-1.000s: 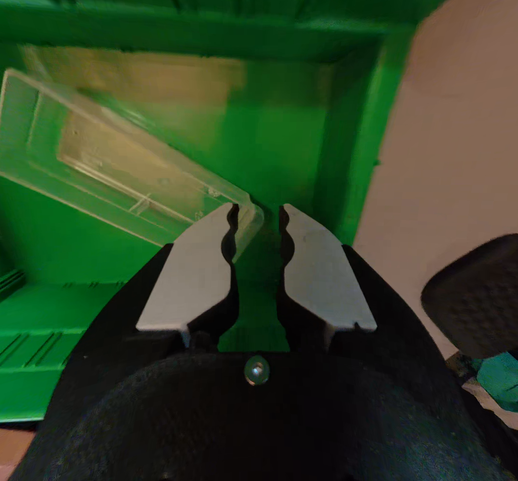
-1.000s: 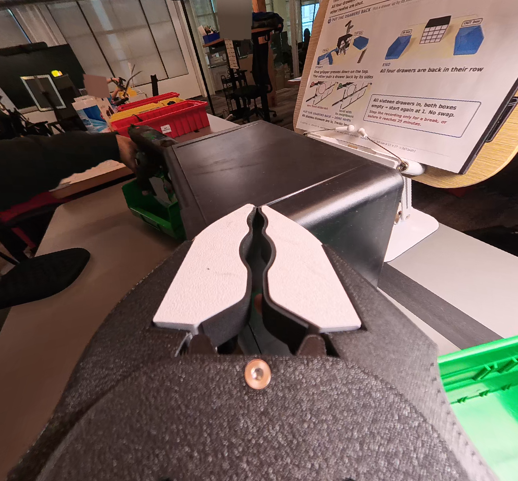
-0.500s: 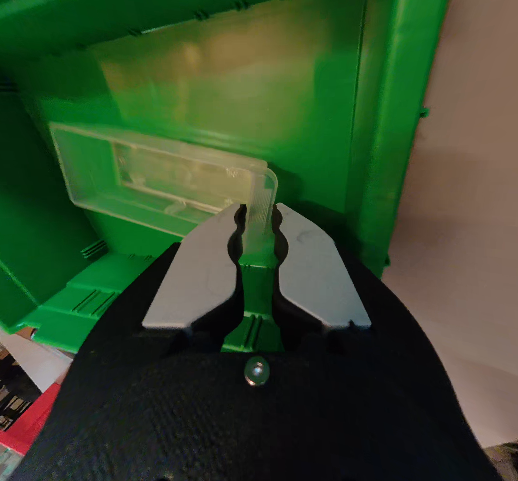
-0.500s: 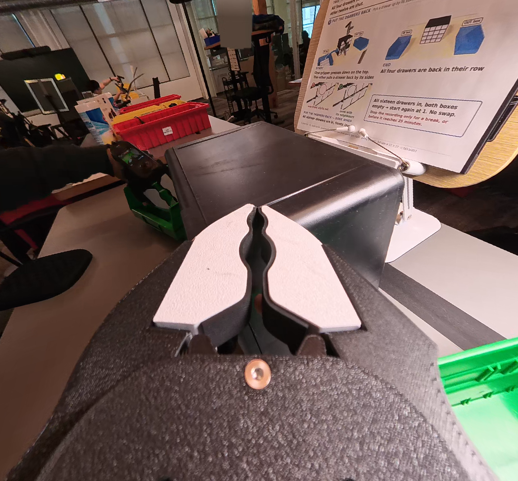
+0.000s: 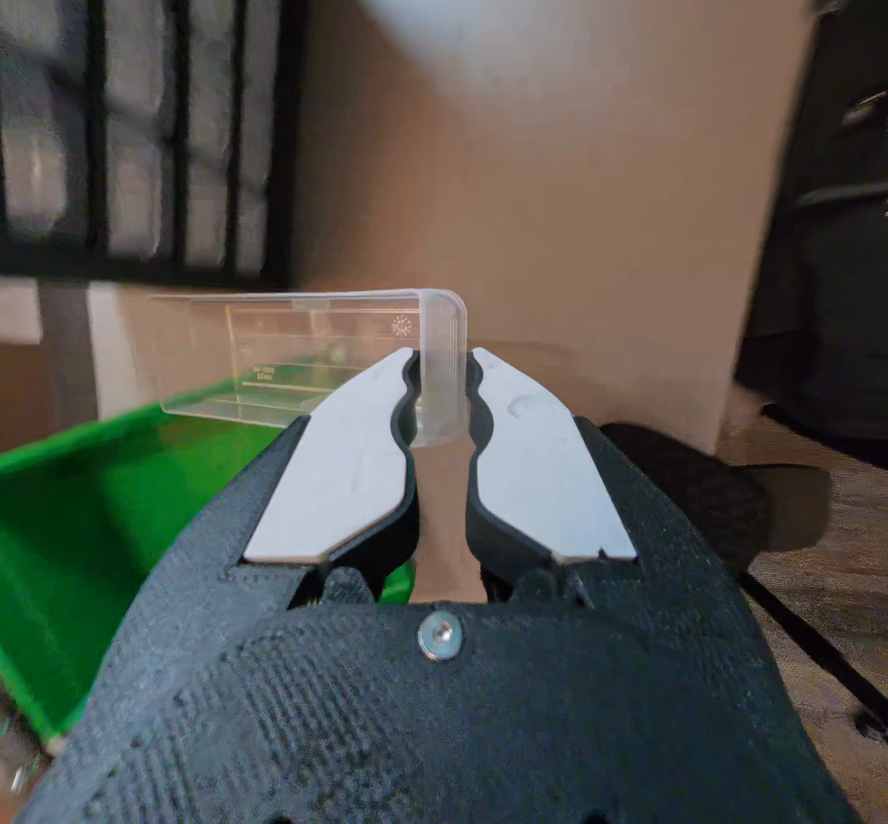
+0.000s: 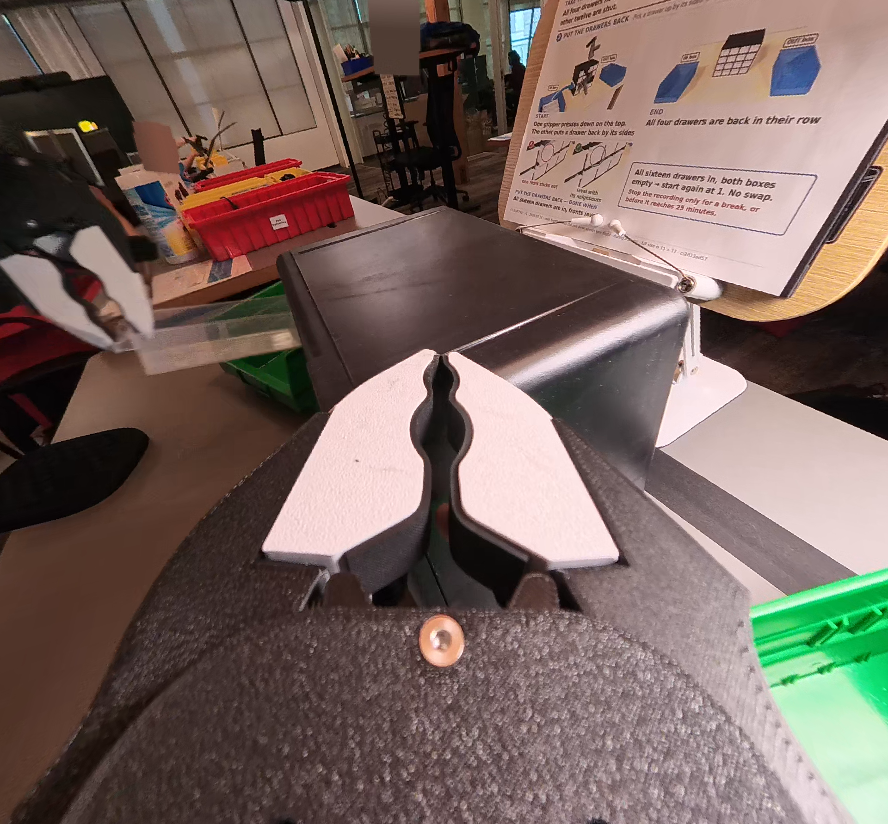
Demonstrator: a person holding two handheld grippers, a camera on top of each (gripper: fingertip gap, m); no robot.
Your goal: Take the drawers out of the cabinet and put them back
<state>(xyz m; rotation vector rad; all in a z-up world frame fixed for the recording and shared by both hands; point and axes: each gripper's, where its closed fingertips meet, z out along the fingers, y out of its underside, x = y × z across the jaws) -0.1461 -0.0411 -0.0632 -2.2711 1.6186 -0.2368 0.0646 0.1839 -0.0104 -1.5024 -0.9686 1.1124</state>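
My left gripper (image 5: 441,359) is shut on the end of a clear plastic drawer (image 5: 307,359) and holds it in the air above a green bin (image 5: 96,479). The black cabinet (image 5: 144,104) with its grid of drawers is blurred at the upper left. In the right wrist view the left gripper (image 6: 103,315) holds the clear drawer (image 6: 216,335) to the left of the black cabinet (image 6: 456,282). My right gripper (image 6: 439,361) is shut and empty, its tips at the cabinet's top near edge.
A second green bin (image 6: 826,681) sits at the lower right. An instruction board (image 6: 696,104) on a white stand is behind the cabinet. Red and yellow trays (image 6: 269,210) lie on a far table. A black chair part (image 6: 62,474) is at the left.
My left gripper has closed on the clear drawer and lifted it out of the green bin, swinging up toward the cabinet's front. My right gripper has stayed shut on the cabinet top.
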